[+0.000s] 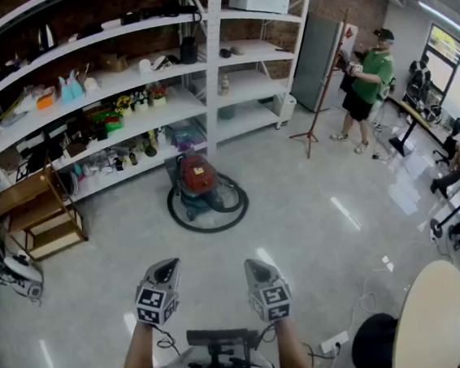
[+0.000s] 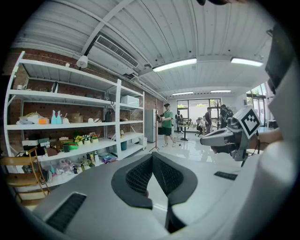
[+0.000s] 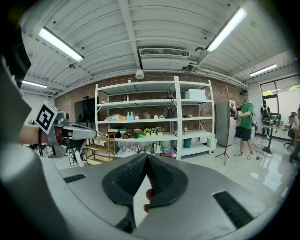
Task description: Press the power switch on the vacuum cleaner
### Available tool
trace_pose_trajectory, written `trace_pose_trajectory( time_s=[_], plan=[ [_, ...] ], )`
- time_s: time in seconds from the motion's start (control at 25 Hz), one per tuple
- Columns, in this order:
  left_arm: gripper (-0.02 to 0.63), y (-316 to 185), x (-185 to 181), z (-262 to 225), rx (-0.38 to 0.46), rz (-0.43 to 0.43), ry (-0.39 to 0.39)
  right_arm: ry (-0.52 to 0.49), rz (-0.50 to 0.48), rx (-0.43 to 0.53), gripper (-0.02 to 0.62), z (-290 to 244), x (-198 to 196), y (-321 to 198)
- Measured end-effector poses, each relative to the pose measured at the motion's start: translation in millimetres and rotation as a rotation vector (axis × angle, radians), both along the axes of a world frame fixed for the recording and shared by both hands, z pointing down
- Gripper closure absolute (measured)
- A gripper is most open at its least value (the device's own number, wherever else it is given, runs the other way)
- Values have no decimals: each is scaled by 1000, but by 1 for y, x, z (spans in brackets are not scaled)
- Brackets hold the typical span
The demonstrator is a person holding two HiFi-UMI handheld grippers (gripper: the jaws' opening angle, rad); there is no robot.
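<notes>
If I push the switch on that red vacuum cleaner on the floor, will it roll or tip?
Probably neither. The vacuum cleaner looks squat and wide-based, so a downward press should not tip it. It sits on a smooth floor, so a sideways shove might scoot it. The hose coiled around it looks floppy and would likely drag along.

**Q:** Where is the vacuum cleaner [image 1: 199,180] from you?

**A:** On the floor [image 1: 315,211] straight ahead of me, well apart from my left gripper [image 1: 165,267] and right gripper [image 1: 256,266], which sit side by side just before me. Its hose [image 1: 217,219] loops around it.

**Q:** What's behind it?

**A:** The shelving [image 1: 224,49], just behind.

**Q:** And off to the sides?

**A:** I see a wooden rack [image 1: 41,215] to its left, before the shelving's left end. A person [image 1: 366,83] stands far right, beside a stand [image 1: 318,88]. A round desk [image 1: 432,321] is at my near right.
</notes>
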State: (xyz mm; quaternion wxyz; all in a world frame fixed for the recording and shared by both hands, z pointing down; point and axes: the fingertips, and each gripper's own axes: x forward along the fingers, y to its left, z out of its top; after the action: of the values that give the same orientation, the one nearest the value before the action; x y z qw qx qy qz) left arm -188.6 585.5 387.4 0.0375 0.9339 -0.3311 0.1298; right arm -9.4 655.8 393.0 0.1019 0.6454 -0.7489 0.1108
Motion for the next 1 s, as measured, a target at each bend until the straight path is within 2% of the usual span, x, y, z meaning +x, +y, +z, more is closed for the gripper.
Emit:
trace_pose_trajectory(
  time_s=[0.52,1.0],
  plan=[
    [598,5,10,3,7,-12,-5,-42,13,11,584,1,14,7],
    [598,18,45,9,3,-20,-14,-37,-3,9,584,13,51,15]
  ],
)
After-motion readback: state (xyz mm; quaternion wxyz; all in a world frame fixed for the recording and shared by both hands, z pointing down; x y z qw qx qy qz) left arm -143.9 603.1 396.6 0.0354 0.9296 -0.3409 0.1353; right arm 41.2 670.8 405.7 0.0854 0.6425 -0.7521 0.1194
